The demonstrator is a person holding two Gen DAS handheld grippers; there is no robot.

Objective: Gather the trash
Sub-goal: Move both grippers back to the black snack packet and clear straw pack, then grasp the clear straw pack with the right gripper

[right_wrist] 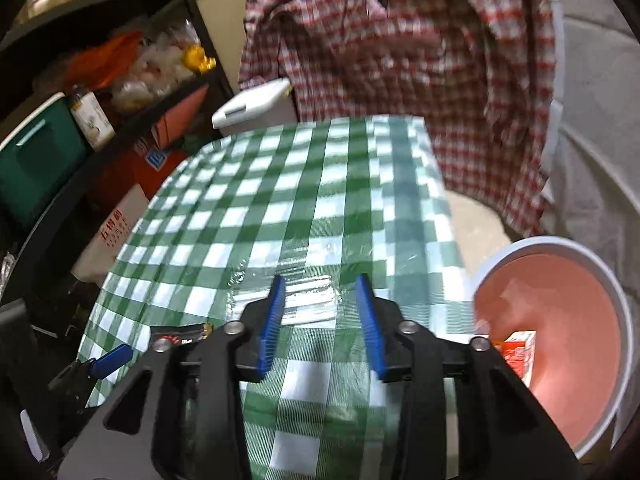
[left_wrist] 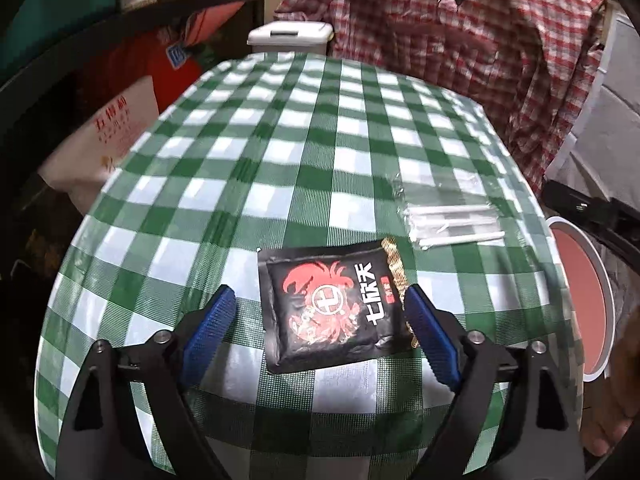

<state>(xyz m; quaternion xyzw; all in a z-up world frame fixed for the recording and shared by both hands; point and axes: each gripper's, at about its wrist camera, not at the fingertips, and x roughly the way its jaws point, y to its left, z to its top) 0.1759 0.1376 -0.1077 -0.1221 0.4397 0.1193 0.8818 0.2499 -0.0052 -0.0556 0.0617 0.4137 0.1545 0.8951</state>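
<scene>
Left wrist view: left gripper [left_wrist: 316, 314] fingers spread wide around a black packet [left_wrist: 332, 312] lying on the checked worktop [left_wrist: 280, 160], perhaps touching its right edge. Right gripper [right_wrist: 322, 300] fingers stand apart over a clear wrapper [right_wrist: 296, 300]; bin [right_wrist: 560, 344] at right.

Indoor light was moderate and came from above. Glare lay on the glossy tablecloth [left_wrist: 304, 152], brightest at its far end and on the plastic wrapper [right_wrist: 288, 300]. Shelves [right_wrist: 100, 92] at left were dim. Both views were fisheye: the table bulged and the corners went black. The right wrist view was motion-blurred, the shirt [right_wrist: 400, 60] most; the left was sharper.
</scene>
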